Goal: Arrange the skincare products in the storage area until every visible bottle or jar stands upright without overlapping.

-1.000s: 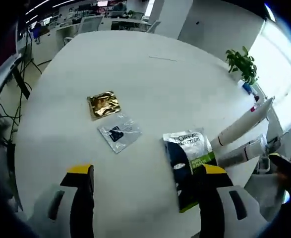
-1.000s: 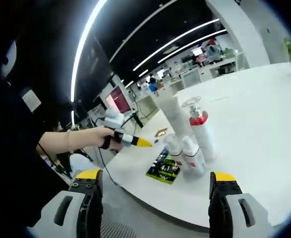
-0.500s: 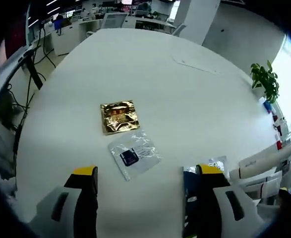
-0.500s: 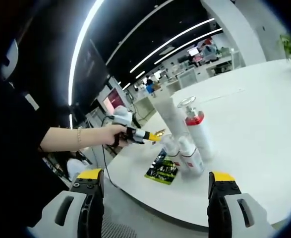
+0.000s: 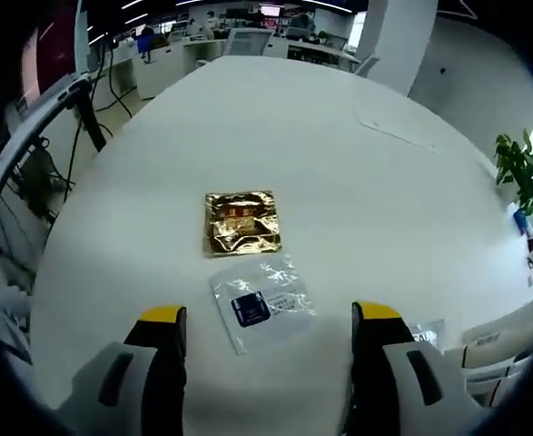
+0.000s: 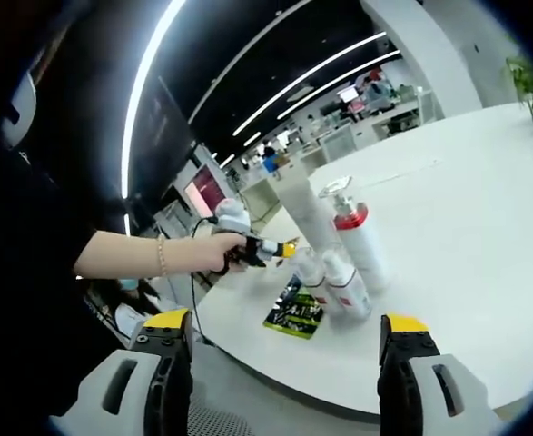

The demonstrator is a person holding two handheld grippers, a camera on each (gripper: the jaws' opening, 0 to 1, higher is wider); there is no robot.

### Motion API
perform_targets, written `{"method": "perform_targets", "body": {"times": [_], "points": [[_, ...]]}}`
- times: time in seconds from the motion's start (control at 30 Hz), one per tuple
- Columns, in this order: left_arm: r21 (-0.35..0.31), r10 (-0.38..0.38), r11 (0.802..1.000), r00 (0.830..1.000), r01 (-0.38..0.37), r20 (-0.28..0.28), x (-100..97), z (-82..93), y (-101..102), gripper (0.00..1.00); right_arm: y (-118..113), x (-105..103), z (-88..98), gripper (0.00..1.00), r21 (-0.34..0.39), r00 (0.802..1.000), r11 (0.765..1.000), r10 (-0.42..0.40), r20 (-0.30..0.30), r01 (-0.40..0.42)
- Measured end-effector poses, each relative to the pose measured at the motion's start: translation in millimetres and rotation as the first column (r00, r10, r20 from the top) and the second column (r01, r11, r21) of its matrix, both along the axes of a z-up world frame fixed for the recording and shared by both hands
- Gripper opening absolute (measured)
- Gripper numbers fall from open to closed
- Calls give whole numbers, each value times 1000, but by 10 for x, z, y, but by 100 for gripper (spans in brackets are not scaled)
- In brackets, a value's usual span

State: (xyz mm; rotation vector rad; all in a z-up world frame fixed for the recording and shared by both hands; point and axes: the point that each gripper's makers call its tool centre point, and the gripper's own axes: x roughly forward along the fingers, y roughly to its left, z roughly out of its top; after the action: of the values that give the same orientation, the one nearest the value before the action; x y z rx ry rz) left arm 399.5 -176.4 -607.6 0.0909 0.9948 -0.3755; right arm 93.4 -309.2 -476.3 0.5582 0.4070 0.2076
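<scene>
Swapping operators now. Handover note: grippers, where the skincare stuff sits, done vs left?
Left gripper: open, empty, over the clear sachet; gold sachet lies flat just beyond it on the white table.
Right gripper: open, empty, off the table edge, facing the bottles.
Bottles: tall white tube, red-collared pump bottle and two small white bottles upright but tightly clustered; whether they touch is unclear. Green-black pack flat beside them.
Done: bottles upright.
Left: probably space the cluster, deal with the flat sachets.

Left view above table (image 5: 384, 182), right view beside its edge.
</scene>
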Motion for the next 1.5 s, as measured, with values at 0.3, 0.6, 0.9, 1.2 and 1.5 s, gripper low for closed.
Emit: {"method": "perform_targets", "body": {"times": [0.3, 0.6, 0.9, 1.2, 1.5], "points": [[55, -14, 998, 1000, 13, 27, -17, 28, 77, 59, -12, 4, 4, 87, 1, 1000, 1000, -9, 0, 9], [87, -73, 994, 996, 68, 56, 31, 3, 129, 36, 10, 6, 9, 86, 0, 1000, 1000, -4, -3, 4], [79, -100, 992, 993, 95, 60, 138, -81, 163, 36, 8, 5, 5, 86, -5, 1000, 1000, -2, -5, 2], [-30, -138, 989, 981, 143, 133, 202, 50, 63, 36, 16, 4, 7, 86, -8, 1000, 1000, 2, -1, -2], [-76, -189, 975, 961, 207, 201, 22, 361, 23, 36, 12, -5, 6, 86, -13, 1000, 1000, 11, 8, -11]]}}
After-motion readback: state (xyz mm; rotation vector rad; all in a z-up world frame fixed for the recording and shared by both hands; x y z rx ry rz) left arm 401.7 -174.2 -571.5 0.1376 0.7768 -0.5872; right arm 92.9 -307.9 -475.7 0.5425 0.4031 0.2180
